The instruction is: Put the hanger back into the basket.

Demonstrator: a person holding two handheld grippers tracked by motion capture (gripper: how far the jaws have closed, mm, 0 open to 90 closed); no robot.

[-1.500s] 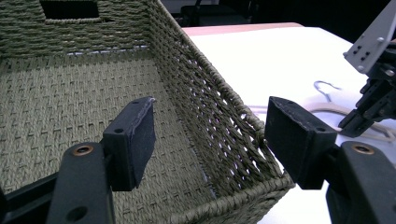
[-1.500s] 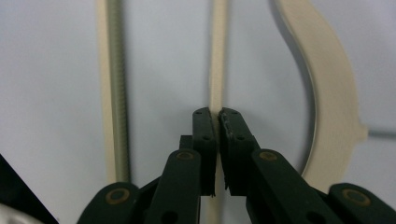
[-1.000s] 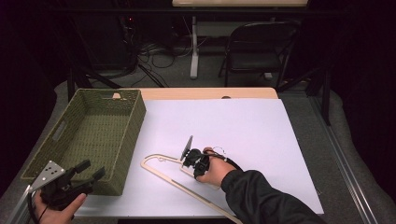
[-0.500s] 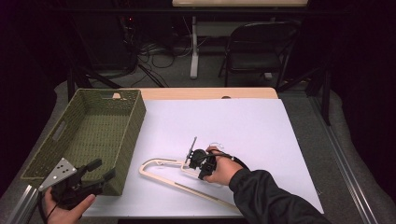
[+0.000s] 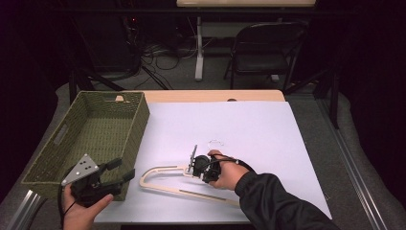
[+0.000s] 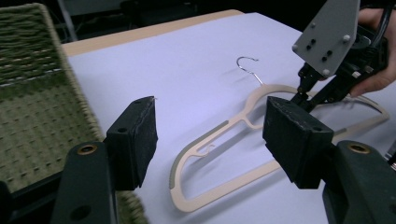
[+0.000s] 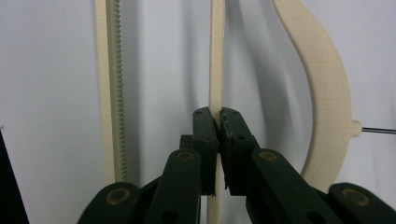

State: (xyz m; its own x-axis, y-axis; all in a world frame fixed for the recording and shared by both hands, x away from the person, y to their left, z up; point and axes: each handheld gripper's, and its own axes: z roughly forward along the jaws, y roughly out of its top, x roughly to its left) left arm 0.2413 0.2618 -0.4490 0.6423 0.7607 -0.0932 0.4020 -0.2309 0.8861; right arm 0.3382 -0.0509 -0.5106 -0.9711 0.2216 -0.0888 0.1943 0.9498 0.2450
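Open left tongs (image 6: 208,140) frame a cream hanger (image 6: 243,140) beside a basket (image 6: 32,102).

Premises present as a laboratory or data-recording workspace, not a home. Evidence: a wooden-topped work table (image 5: 210,96) covered by a plain white sheet (image 5: 249,139), standing in a darkened room. Behind it, a tangle of black cables (image 5: 158,57) lies on the grey floor beside the white metal leg of a second desk (image 5: 199,48). A black folding metal chair (image 5: 265,48) stands unoccupied. An aluminium rail (image 5: 356,177) runs along the table's right side.
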